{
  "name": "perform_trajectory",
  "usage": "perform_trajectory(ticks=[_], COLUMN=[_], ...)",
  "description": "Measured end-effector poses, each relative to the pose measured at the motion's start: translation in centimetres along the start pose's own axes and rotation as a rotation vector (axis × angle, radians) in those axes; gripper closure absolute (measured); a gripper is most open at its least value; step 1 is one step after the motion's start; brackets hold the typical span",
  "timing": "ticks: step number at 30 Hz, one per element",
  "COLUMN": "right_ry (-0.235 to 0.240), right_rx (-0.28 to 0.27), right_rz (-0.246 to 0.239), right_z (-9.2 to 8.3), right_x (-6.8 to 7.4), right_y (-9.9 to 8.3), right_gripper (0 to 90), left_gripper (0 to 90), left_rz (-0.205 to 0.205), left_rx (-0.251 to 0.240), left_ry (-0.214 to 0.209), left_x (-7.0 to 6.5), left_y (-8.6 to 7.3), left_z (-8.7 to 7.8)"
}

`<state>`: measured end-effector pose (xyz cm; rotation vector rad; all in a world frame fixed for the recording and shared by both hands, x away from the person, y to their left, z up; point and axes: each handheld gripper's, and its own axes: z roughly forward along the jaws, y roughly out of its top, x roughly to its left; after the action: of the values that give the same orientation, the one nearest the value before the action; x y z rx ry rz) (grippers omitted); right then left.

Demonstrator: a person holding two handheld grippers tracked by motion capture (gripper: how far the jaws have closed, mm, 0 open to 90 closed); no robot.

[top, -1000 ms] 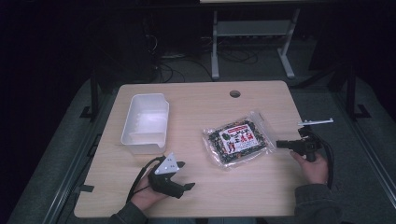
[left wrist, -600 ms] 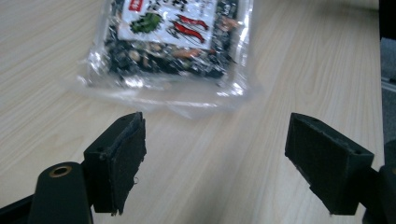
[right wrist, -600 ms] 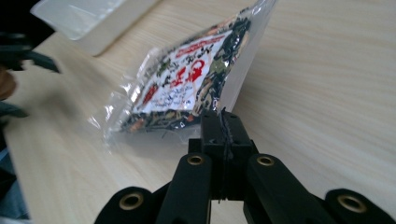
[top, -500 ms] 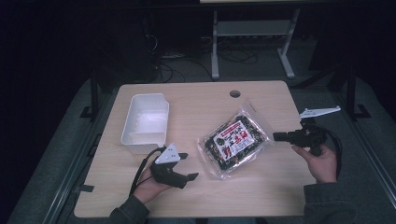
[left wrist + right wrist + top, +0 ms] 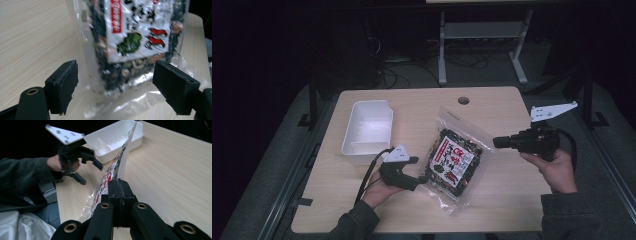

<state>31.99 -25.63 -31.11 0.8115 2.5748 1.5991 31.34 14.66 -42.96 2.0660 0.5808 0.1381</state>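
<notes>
A clear bag [image 5: 454,157] of dark dried food with a white and red label hangs tilted, its right edge lifted off the wooden table [image 5: 512,200] and its lower left end still on it. My right gripper [image 5: 497,142] is shut on that raised edge. In the right gripper view the jaws [image 5: 119,185] pinch the bag's [image 5: 110,175] plastic rim. My left gripper [image 5: 419,170] is open at the bag's lower left end. In the left gripper view its pads [image 5: 65,87] stand wide on either side of the bag [image 5: 135,37] without touching it.
A white tray [image 5: 367,127] stands on the table's left part, just beyond the left hand, and looks empty [image 5: 117,135]. A round cable hole [image 5: 463,100] sits near the far edge. Dark floor, cables and a metal frame lie beyond the table.
The right gripper has risen with the bag's edge, tipping the bag up off the table. The left gripper has moved right, up to the bag's lower end.
</notes>
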Motion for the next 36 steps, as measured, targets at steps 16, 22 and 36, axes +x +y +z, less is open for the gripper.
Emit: perform_trajectory(ticks=[16,22,36], right_ry=[0.119,0.123,0.040], right_rx=[-0.006,-0.003,-0.031], right_rz=[-0.089,-0.090,0.046], right_z=[1.6,2.1,2.7], right_x=[0.8,0.8,-2.0], right_y=[2.8,3.2,1.0], right_gripper=[89.7,89.3,62.3], left_gripper=[27.5,50.6,72.2], left_rz=[-0.082,-0.042,0.045], left_rx=[-0.002,0.003,-0.001], left_ry=[-0.127,-0.143,-0.178], left_x=[1.8,1.6,0.9], left_y=[-0.5,-0.6,-0.7], left_z=[0.8,0.3,-0.8])
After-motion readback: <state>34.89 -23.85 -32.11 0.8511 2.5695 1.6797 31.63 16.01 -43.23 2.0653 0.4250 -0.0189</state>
